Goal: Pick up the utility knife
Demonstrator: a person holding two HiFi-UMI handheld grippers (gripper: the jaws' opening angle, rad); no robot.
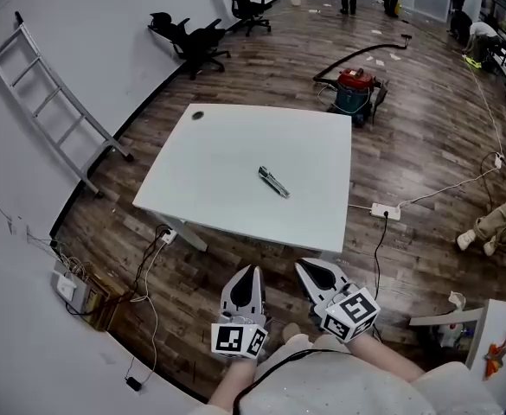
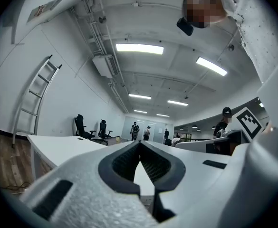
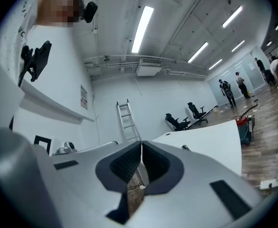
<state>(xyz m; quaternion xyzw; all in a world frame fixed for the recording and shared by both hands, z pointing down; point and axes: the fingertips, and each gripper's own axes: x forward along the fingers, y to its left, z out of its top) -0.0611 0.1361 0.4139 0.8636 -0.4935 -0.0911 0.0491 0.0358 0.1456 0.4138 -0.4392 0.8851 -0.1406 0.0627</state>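
A grey utility knife lies near the middle of the white table, slanted. Both grippers hover below the table's near edge, close to the person's body and well short of the knife. My left gripper is shut with nothing between its jaws, and its own view shows the tips meeting. My right gripper is shut and empty too, its tips touching. In the right gripper view the knife shows as a small dark shape on the tabletop.
A ladder leans on the left wall. Office chairs stand at the back. A red vacuum with a hose sits behind the table. Cables and a power strip lie on the wood floor at right. People stand far off.
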